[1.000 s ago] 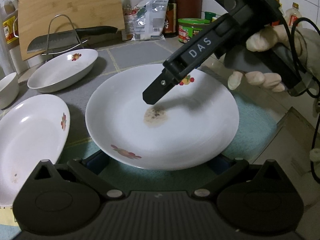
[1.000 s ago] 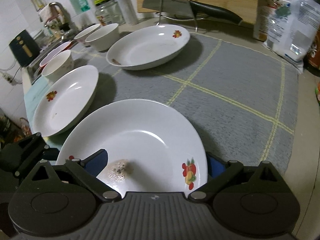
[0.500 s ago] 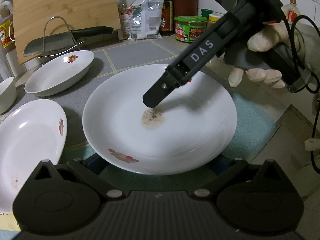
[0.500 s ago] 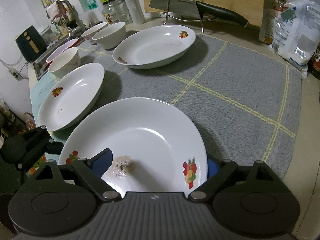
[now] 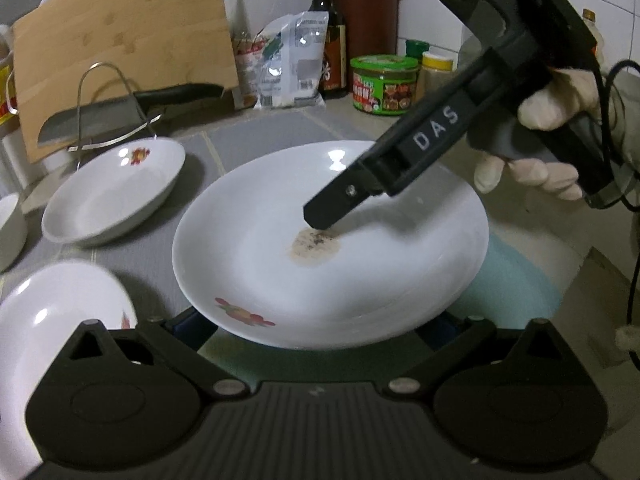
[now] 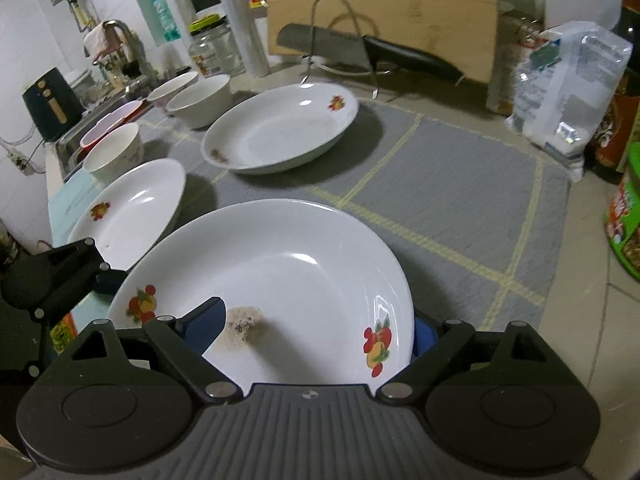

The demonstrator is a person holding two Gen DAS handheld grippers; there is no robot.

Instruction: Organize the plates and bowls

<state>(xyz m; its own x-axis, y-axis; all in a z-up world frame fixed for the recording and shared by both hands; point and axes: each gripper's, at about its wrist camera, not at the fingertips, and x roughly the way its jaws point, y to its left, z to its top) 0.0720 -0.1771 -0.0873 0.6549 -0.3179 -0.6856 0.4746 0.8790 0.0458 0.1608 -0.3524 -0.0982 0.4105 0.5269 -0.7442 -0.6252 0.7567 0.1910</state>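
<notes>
The right gripper (image 6: 316,324) has just been closing on the stained plate (image 6: 280,264) and clamps its rim (one finger inside) at the desk's (image 6: 580,320) near edge. It looks ready to lift and stack. Whether the left gripper (image 5: 316,322) grips anything, I cannot tell.

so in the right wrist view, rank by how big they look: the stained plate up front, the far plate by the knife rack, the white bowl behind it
1. stained plate, partly because it is nearest
2. far plate
3. white bowl, farthest, so its true size is unsure

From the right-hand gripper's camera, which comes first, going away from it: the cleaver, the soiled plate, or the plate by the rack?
1. Soiled plate, between the right gripper's fingers.
2. Plate by the rack, mid-counter on the grey mat.
3. Cleaver, resting in the wire rack at the back.
</notes>
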